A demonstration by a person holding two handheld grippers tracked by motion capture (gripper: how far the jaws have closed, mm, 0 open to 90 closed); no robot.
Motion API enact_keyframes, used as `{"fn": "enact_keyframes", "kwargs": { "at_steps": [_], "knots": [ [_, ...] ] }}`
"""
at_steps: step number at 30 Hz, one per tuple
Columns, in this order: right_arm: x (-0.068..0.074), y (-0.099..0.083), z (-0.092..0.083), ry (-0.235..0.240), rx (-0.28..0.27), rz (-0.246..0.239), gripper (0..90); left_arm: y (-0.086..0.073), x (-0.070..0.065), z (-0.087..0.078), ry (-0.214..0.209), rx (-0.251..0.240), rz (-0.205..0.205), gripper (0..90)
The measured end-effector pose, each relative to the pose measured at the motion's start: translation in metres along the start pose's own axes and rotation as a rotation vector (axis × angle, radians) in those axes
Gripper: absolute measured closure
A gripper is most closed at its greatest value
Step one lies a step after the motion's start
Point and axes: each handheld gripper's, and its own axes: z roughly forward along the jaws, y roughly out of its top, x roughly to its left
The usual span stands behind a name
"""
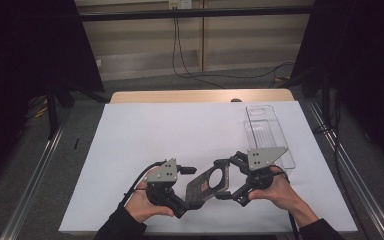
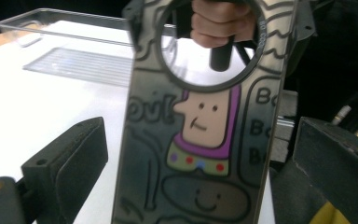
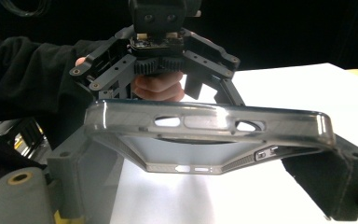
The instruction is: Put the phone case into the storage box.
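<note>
You are passing the phone case (image 1: pixel 207 184): your right gripper (image 3: pixel 205 158) pinches its sides, your left gripper (image 2: pixel 191 186) has its jaws spread around it, so next draw the left away.

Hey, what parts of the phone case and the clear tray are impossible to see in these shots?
- Phone case: left gripper view, top and bottom ends cut off by the frame edges.
- Phone case printed side: right gripper view, turned away.
- Clear tray: high view, near end hidden behind the right gripper.
</note>
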Motion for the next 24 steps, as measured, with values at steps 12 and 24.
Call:
{"fn": "enact_keyframes", "kwargs": {
  "at_steps": [12, 24],
  "knots": [
    [-0.004, 0.002, -0.012, -0.079, 0.002, 0.039, 12.0, -0.009, 0.005, -0.02, 0.169, 0.0, -0.03, 2.0],
    [-0.008, 0.003, -0.02, -0.149, -0.005, 0.062, 12.0, -0.022, 0.007, -0.038, 0.341, -0.032, -0.081, 1.6]
  ]
}}
